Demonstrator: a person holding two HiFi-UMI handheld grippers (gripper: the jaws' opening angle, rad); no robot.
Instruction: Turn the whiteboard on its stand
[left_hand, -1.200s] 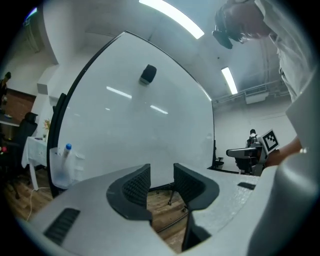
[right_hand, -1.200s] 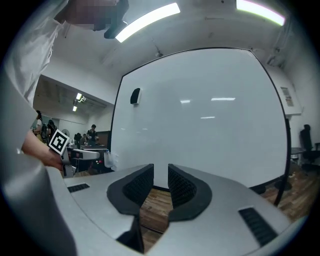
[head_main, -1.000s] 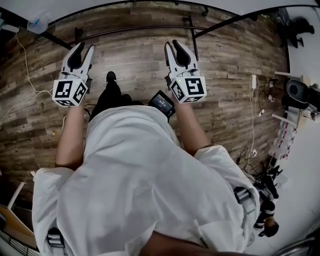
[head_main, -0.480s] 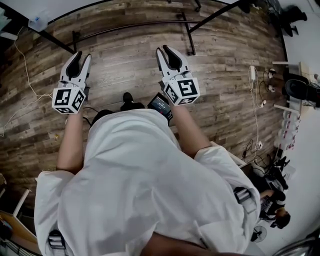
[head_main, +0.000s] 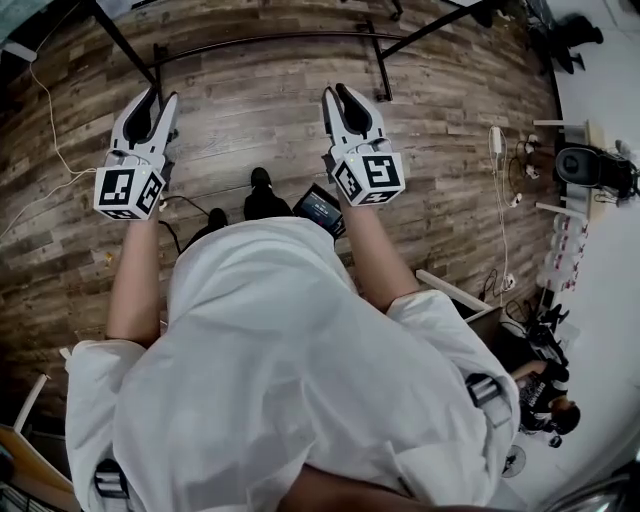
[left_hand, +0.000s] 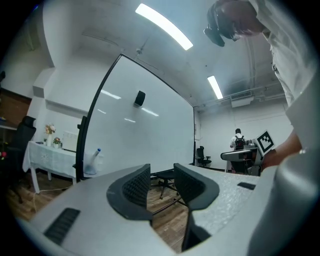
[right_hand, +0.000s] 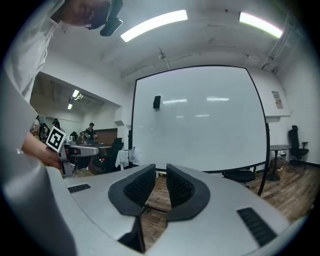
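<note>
The big whiteboard (right_hand: 200, 120) on its black stand fills the right gripper view head-on; in the left gripper view the whiteboard (left_hand: 145, 130) is seen at an angle. A small black eraser (right_hand: 157, 102) sticks to its upper left. In the head view only the stand's black floor bars (head_main: 270, 40) show, at the top. My left gripper (head_main: 161, 94) is shut and holds nothing, short of the bars. My right gripper (head_main: 337, 90) hovers beside the stand's foot (head_main: 383, 70); its jaws are closing to a narrow slit with nothing between them. Neither gripper touches the board.
A spray bottle (left_hand: 95, 159) hangs by the stand's left post (left_hand: 82, 145). A cloth-covered table (left_hand: 50, 155) stands at the left, an office chair (left_hand: 165, 177) behind the board. Cables (head_main: 45, 110) and a power strip (head_main: 495, 140) lie on the wood floor. A person (left_hand: 239, 140) stands far off.
The person has stepped forward, so the stand's floor bars are nearer. Both grippers now sit higher in the head view, closer to the bars. The right jaws have narrowed a little.
</note>
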